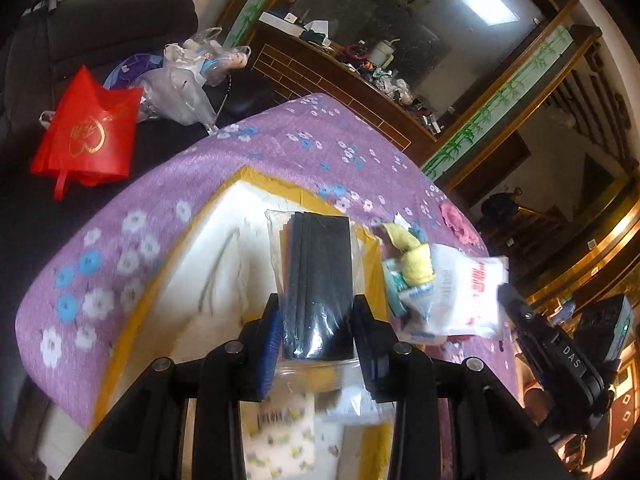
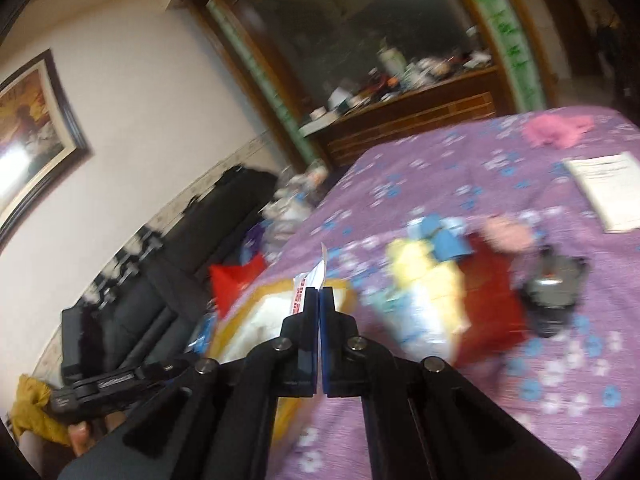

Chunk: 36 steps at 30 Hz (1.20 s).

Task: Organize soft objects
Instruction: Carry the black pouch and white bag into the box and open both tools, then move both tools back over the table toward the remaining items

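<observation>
1. Left gripper [image 1: 316, 320]: jaws clenched on a clear bag of black foam [image 1: 318, 280], held above the white box [image 1: 224, 248] on the purple cloth [image 1: 168, 184].
2. Right gripper [image 2: 321, 300]: jaws pinched on a white packet [image 2: 310, 284], just beside that box.
3. Risk, by judgement: slick plastic sliding out mid-swing, given motion blur.
4. Only in right view: papers [image 2: 608, 188], pink cloth [image 2: 556, 130], far beyond the box.

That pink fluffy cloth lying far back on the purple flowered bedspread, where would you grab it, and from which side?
Probably from above, pinching a raised fold near the middle of the pink cloth. It lies crumpled and low on the bedspread, with nothing touching it, so a bunched ridge gives the fingers something to close on. The view is blurred, so the exact fold is uncertain.
</observation>
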Motion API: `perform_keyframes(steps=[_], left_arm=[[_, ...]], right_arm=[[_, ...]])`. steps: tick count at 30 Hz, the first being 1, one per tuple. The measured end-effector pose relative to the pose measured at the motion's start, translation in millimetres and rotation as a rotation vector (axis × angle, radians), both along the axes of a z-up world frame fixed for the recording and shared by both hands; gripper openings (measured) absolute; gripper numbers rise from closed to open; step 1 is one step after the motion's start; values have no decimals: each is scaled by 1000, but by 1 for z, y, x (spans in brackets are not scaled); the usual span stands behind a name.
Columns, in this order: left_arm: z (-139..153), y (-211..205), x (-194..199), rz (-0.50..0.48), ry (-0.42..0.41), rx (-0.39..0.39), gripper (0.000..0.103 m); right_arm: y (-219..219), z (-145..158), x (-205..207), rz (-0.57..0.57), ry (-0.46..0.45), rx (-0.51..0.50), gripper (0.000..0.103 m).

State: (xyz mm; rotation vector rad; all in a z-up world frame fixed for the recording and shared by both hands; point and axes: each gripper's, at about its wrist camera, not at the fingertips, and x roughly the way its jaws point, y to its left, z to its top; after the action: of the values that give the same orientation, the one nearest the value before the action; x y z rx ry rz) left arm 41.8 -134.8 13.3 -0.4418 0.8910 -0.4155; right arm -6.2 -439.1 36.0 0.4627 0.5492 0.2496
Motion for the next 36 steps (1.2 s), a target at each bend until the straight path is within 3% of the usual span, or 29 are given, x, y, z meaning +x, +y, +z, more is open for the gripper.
perform_keyframes(steps=[7,8,11,13,14,16,17,25,29,36], left_arm=[[-21,-20,61,37,90,217,36],[-28,-20,64,42,101,228,38],[-43,-13,65,50,158,184,60],[-41,-11,59,46,141,162,64],[-36,-12,55,51,124,160,72],[-24,-13,43,63,74,140,83],[-18,-14,39,65,60,135,84],[7,-15,-16,89,-6,141,86],[15,-32,-38,55,-14,160,86],[27,-79,-58,-43,-54,194,86]], right_arm=[[57,-34,83,110,134,-42,1],[59,-43,88,117,152,-44,1],[57,-63,97,109,201,-70,4],[57,-64,98,164,200,-55,8],[58,-64,96,169,189,-59,15],[61,-61,90,152,166,-84,55],[62,-59,87,148,150,-92,59],[58,-39,70,193,70,-56,65],[45,-24,45,198,33,-70,65],[-7,-32,3,133,84,-85,65]])
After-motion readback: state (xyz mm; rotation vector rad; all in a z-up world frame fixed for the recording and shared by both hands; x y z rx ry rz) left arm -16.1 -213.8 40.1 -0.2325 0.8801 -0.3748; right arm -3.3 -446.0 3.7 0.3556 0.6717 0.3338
